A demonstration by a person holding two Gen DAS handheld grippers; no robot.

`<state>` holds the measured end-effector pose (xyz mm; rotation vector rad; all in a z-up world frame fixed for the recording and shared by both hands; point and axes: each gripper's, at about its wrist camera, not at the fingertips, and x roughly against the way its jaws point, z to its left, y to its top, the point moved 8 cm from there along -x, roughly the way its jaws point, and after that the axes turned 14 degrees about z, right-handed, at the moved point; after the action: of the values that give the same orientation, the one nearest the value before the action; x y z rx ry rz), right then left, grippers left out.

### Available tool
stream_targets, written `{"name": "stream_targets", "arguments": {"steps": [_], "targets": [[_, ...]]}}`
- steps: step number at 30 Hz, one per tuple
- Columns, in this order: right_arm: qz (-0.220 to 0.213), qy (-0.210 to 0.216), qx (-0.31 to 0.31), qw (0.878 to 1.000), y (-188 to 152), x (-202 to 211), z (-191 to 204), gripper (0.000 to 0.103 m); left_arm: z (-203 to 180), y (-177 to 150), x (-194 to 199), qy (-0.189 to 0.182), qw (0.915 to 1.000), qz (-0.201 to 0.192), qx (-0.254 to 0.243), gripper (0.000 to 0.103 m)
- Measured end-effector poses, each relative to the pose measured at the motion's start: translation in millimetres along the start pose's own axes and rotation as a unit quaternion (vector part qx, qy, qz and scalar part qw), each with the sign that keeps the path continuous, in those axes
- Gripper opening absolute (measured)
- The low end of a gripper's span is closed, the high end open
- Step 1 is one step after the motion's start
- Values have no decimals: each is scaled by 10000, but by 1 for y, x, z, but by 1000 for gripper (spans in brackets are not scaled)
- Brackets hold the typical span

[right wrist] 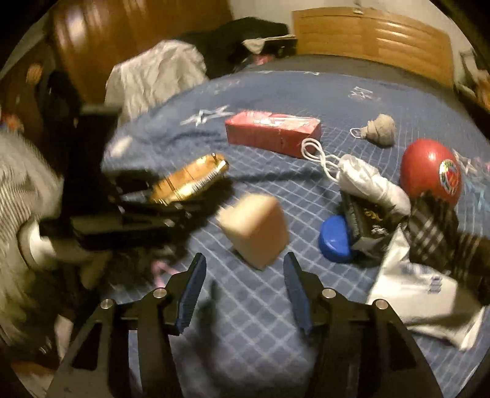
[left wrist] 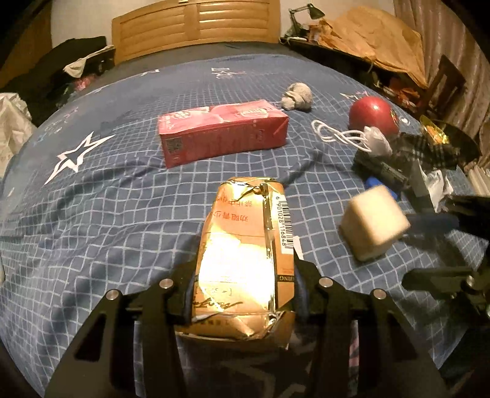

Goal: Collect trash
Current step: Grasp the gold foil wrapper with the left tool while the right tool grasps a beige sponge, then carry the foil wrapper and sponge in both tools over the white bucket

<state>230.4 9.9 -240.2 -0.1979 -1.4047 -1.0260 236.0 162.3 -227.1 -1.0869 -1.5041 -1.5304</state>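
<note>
My left gripper [left wrist: 243,287] is shut on a crumpled gold cigarette pack [left wrist: 245,245] and holds it above the blue checked bedsheet [left wrist: 107,229]. In the right wrist view the same pack [right wrist: 190,179] sticks out of the left gripper [right wrist: 159,196] at the left. My right gripper [right wrist: 243,275] is open and empty, its blue pads either side of a blurred beige cube [right wrist: 255,229] just ahead of the fingertips. The cube [left wrist: 373,223] also shows in the left wrist view, with the right gripper's dark fingers [left wrist: 435,248] beside it.
On the bed lie a red carton [left wrist: 223,133], a grey cloth wad [left wrist: 297,96], a red ball [left wrist: 373,114], a white cord [left wrist: 337,134], a blue lid [right wrist: 335,242], a white bag [right wrist: 373,183], a silver wrapper [right wrist: 422,290] and plaid cloth [right wrist: 438,232]. Wooden headboard [left wrist: 196,24] behind.
</note>
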Motion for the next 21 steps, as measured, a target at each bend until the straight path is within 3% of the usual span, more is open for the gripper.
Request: {"name": "stream_targets", "arguments": {"steps": [4, 9, 13, 17, 21], "targets": [[-112, -416, 103, 9990, 10, -9, 12, 57, 5, -3, 3, -79, 9999, -47, 142, 46], [-114, -794, -228, 9965, 24, -22, -4, 57, 8, -4, 3, 158, 9995, -80, 263, 46], [-113, -961, -274, 9949, 26, -29, -7, 42, 8, -3, 5, 255, 9990, -129, 343, 45], [-398, -1005, -425, 9932, 19, -9, -14, 37, 2, -5, 17, 281, 9983, -302, 418, 45], [-899, -1058, -497, 9891, 0, 42, -13, 36, -18, -8, 49, 224, 9965, -659, 467, 45]]}}
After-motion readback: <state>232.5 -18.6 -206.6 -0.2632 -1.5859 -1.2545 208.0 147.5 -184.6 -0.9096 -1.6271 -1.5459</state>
